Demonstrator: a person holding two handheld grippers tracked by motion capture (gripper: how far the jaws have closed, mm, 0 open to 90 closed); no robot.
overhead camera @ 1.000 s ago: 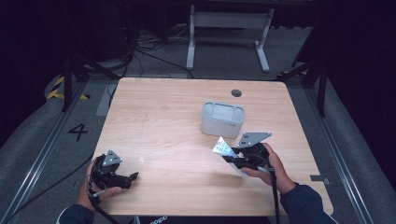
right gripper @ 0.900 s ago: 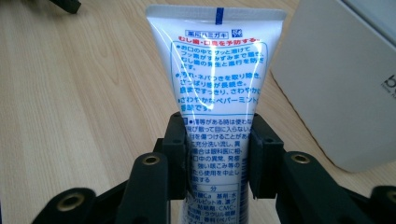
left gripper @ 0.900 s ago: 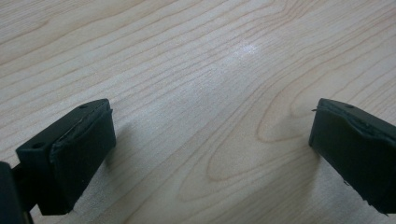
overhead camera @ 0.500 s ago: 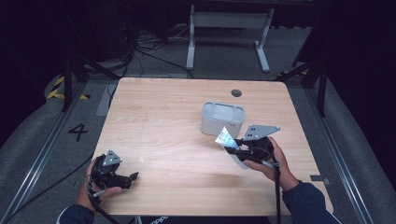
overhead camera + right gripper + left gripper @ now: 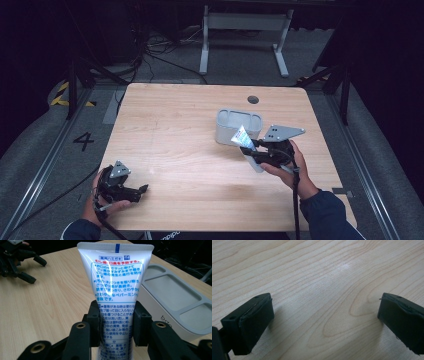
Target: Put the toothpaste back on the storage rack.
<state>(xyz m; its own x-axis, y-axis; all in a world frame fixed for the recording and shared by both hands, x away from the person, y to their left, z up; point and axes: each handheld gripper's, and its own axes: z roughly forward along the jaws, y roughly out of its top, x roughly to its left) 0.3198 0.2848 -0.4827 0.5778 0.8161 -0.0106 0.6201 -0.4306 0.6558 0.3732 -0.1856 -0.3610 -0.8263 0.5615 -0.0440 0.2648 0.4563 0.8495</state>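
Lifting the toothpaste tube (image 5: 115, 277) toward the grey organiser (image 5: 239, 126), your right gripper (image 5: 256, 150) fingers clamp it (left gripper (image 5: 324, 322) fingers wide, idle).

Dim recording lab: bare wooden table (image 5: 175, 150), floor cables (image 5: 150, 55), numbered floor marking (image 5: 83, 141).

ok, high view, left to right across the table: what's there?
left gripper, open and empty, resting on the table → grey organiser box → right gripper, shut on a tube beside the box.
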